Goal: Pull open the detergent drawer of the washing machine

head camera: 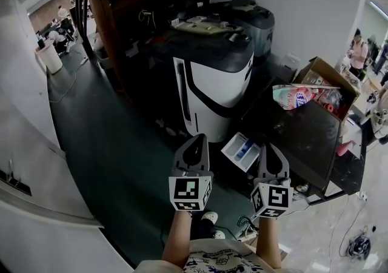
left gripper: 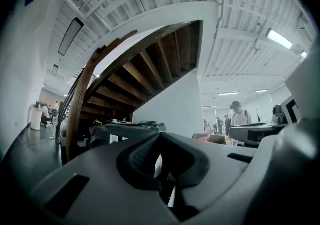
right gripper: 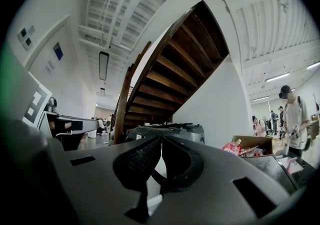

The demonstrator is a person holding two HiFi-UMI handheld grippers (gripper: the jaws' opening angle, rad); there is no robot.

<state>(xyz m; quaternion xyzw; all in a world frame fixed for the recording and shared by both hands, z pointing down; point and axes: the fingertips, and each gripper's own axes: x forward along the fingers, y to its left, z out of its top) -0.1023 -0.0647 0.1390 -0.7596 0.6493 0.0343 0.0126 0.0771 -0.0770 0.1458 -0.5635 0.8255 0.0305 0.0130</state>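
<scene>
Forearms: two, bare, at the bottom edge of the head view, one behind each tool.
Marker cubes: two, one on the left tool (head camera: pixel 190 192) and one on the right tool (head camera: pixel 271 199).
Left gripper (head camera: pixel 193 138): one; jaws pressed together, nothing between them; held level above the floor.
Right gripper (head camera: pixel 271 147): one; jaws meeting at the tips, nothing between them; level, beside the left gripper.
Floor (head camera: pixel 109 144): dark, below both grippers.
Detergent drawer (head camera: pixel 241 150): one; white with a blue insert; already out, projecting from the front of the black machine; seen between the two gripper tips, nearer the right one; no jaw is on it.
Black machine (head camera: pixel 309 138): one, right of the grippers, dark flat top.
White machine (head camera: pixel 218 84): one, black lid, ahead of the left gripper.
Grey machine (head camera: pixel 251 20): one, just behind the white machine.
Cardboard box (head camera: pixel 330 74): one, open, behind the black machine; a pink packet (head camera: pixel 294 97) lies at its near edge.
Wooden staircase (head camera: pixel 100 17): one, rising over the machines.
Person (head camera: pixel 359 50): one, standing at the far right.
</scene>
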